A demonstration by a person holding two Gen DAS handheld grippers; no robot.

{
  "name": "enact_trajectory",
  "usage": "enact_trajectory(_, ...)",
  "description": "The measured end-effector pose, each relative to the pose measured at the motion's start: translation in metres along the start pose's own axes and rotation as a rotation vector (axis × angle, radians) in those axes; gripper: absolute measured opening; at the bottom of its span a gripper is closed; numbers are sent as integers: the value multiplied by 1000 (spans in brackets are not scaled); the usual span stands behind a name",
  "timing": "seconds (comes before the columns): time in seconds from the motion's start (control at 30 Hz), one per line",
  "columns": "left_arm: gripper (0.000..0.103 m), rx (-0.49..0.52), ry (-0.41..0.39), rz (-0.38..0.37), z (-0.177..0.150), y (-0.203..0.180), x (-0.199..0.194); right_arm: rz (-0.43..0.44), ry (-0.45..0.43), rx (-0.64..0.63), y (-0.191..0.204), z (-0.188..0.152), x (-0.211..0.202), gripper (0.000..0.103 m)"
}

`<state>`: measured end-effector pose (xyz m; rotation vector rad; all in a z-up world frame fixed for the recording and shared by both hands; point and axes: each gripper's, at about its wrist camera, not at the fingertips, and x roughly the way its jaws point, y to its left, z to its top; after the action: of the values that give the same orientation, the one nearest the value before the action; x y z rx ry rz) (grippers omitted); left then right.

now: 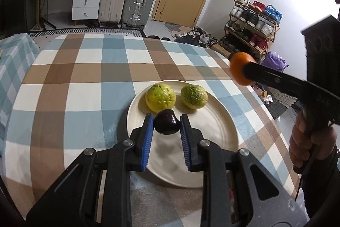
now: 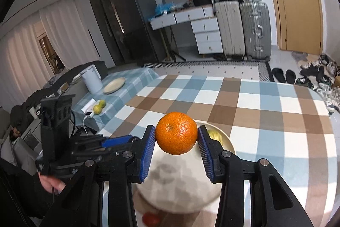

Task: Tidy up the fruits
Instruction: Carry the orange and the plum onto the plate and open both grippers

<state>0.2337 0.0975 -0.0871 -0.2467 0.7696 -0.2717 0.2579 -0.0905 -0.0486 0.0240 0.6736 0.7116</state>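
A cream plate lies on the checked tablecloth with two yellow-green fruits at its far side. My left gripper is shut on a dark purple fruit and holds it just over the plate, close to the yellow-green fruits. My right gripper is shut on an orange and holds it above the plate. The orange also shows in the left wrist view, up at the right. One yellow-green fruit peeks out behind the right finger.
A small red fruit lies by the plate's near edge. A side table at the left carries another plate, two green fruits and a white kettle. Suitcases, drawers and a shoe rack stand beyond the table.
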Motion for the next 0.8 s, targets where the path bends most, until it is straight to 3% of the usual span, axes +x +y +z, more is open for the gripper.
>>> enact_trajectory(0.4, 22, 1, 49, 0, 4, 19, 43, -55, 146, -17, -26, 16, 89, 42)
enact_trajectory(0.6, 22, 11, 65, 6, 4, 24, 55, -93, 207, -8, -34, 10, 113, 42)
enact_trajectory(0.8, 22, 13, 72, 7, 3, 26, 59, -120, 246, -76, -22, 8, 123, 42)
